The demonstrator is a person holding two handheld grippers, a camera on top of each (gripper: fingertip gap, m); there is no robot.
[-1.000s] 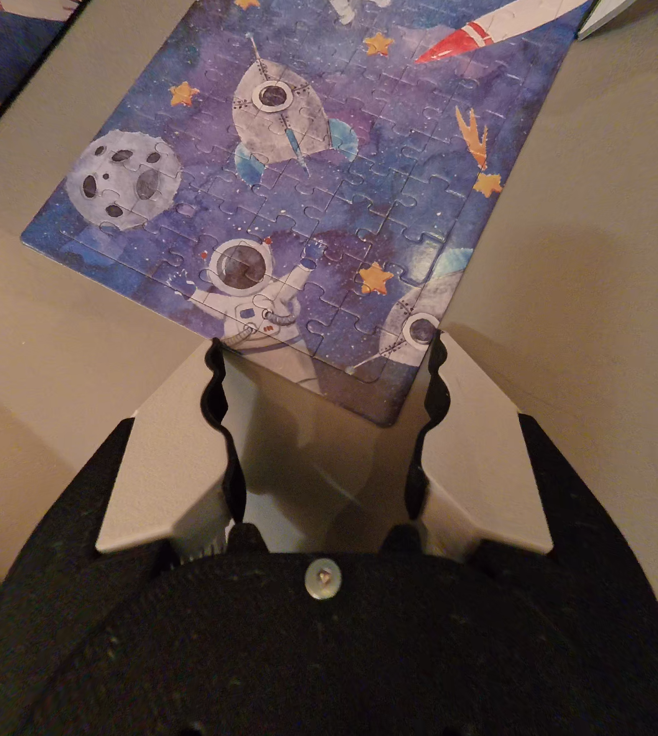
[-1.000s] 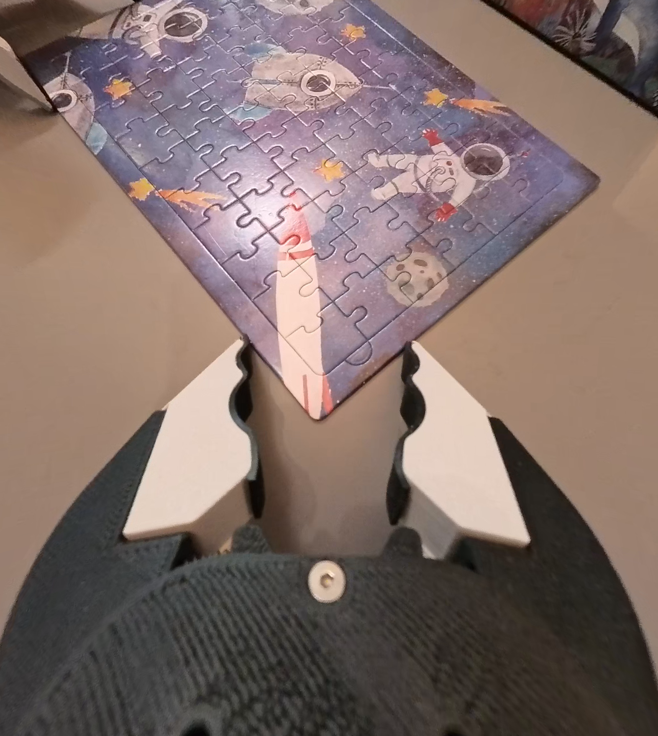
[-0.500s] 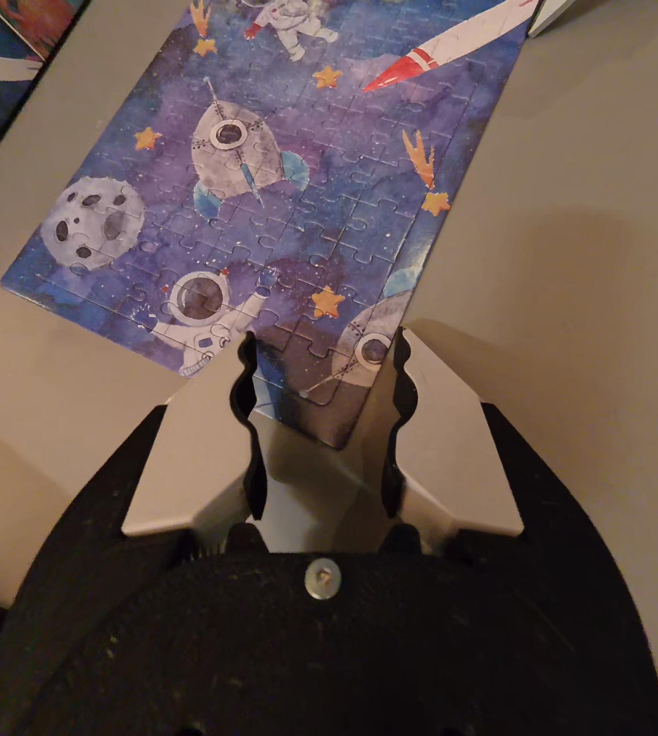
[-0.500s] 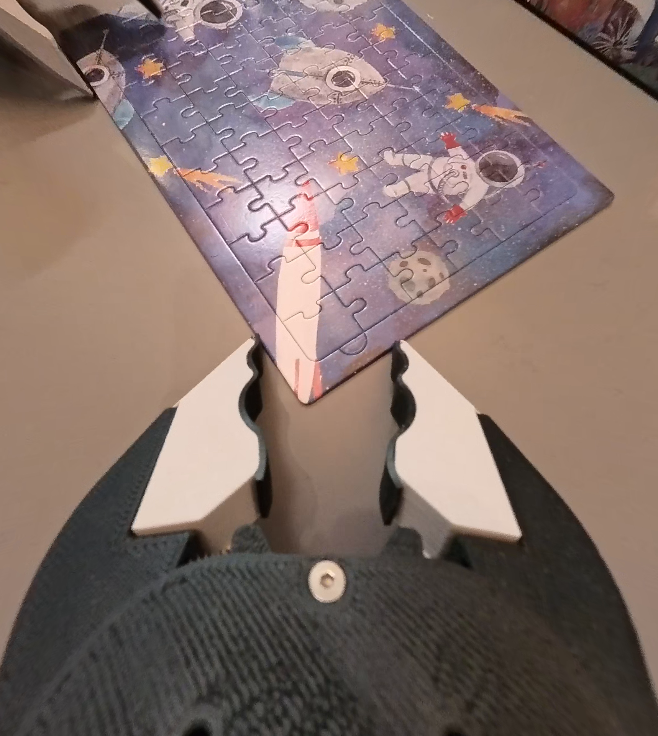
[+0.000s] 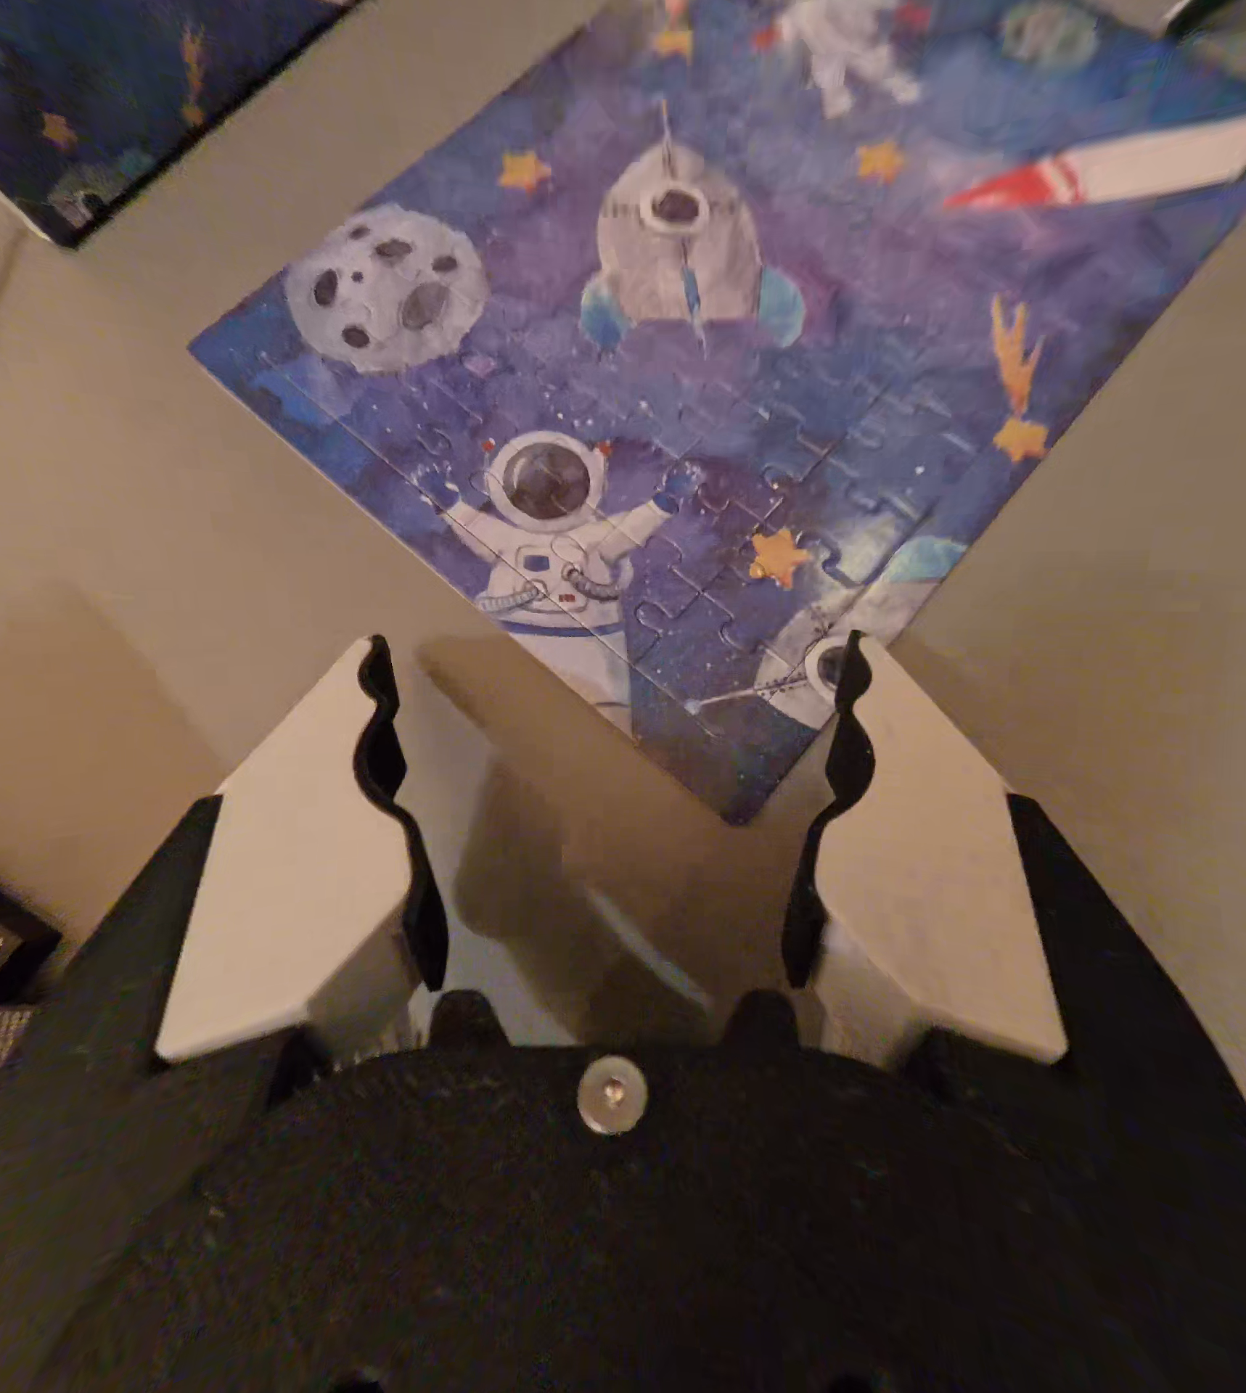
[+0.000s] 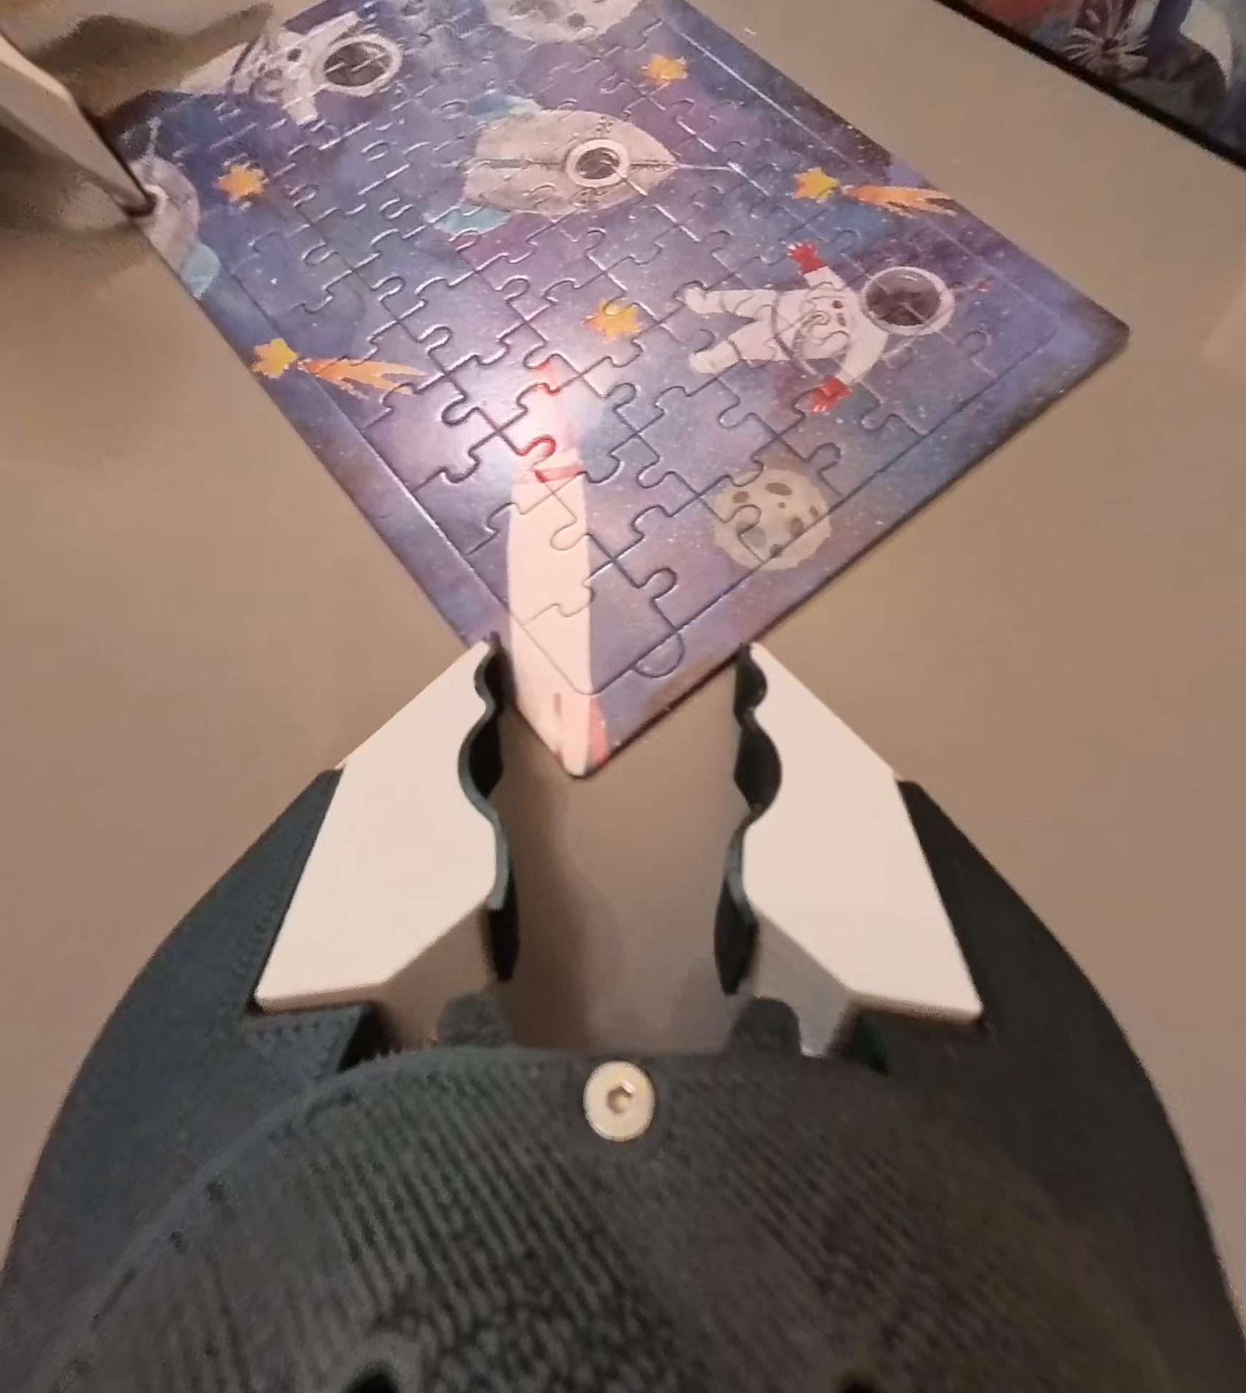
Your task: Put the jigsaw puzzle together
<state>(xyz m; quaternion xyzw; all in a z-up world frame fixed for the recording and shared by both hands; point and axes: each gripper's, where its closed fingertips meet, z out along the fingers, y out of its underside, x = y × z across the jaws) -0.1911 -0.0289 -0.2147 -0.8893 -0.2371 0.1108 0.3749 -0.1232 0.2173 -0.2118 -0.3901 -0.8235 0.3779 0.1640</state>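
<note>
The space jigsaw puzzle (image 6: 604, 339) lies flat and complete on the grey desk (image 6: 114, 528), w/ left gripper (image 5: 616, 648) and right gripper (image 6: 616, 663) at opposite corners, fingers of both spread, holding nothing.

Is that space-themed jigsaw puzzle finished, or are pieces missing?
It looks finished: the blue-purple space jigsaw puzzle lies flat on the grey table, no gaps showing in either view.

Grey table (image 5: 114, 528) carries the jigsaw puzzle (image 5: 718, 392) and perhaps a box (image 5: 77, 98).
</note>
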